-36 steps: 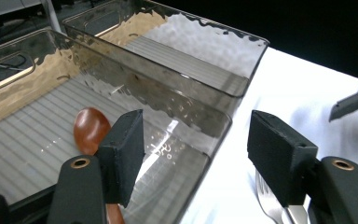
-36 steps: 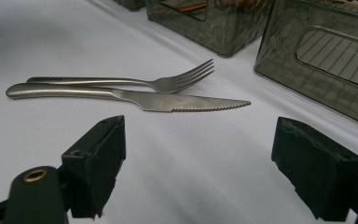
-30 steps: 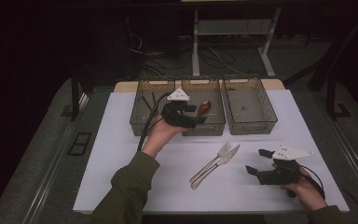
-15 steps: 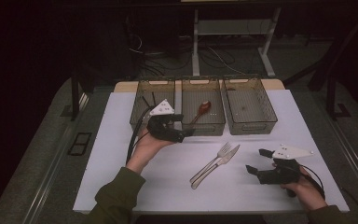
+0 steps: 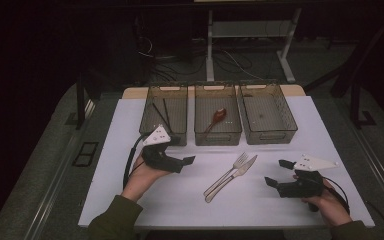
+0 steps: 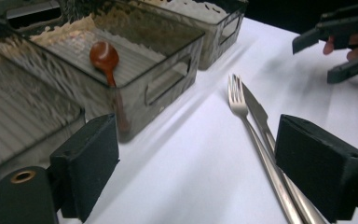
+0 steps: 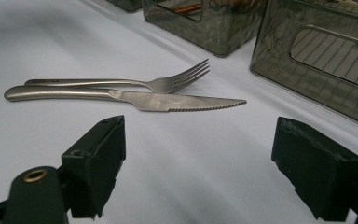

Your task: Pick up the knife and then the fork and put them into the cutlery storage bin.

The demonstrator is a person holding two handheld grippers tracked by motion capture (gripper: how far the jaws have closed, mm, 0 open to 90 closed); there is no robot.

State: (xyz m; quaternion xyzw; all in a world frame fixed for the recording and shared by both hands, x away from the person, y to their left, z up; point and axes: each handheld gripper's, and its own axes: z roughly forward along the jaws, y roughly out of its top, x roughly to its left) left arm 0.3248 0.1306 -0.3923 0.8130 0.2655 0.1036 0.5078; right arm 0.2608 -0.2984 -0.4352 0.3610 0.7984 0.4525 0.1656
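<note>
The white surface (image 5: 130,150) sits in a dark room, three bins along its upper edge. Since a second ago I've drawn my left hand-held gripper (image 5: 187,161) back from the middle bin (image 5: 217,134), where the brown spoon (image 5: 218,116) now lies; its jaws have just been opening and stand wide with nothing between them. That drop looks done. The fork (image 5: 230,170) and knife (image 5: 237,172) lie touching at centre frame. My right hand-held gripper (image 5: 277,172) waits lower right, wide open and empty.
</note>
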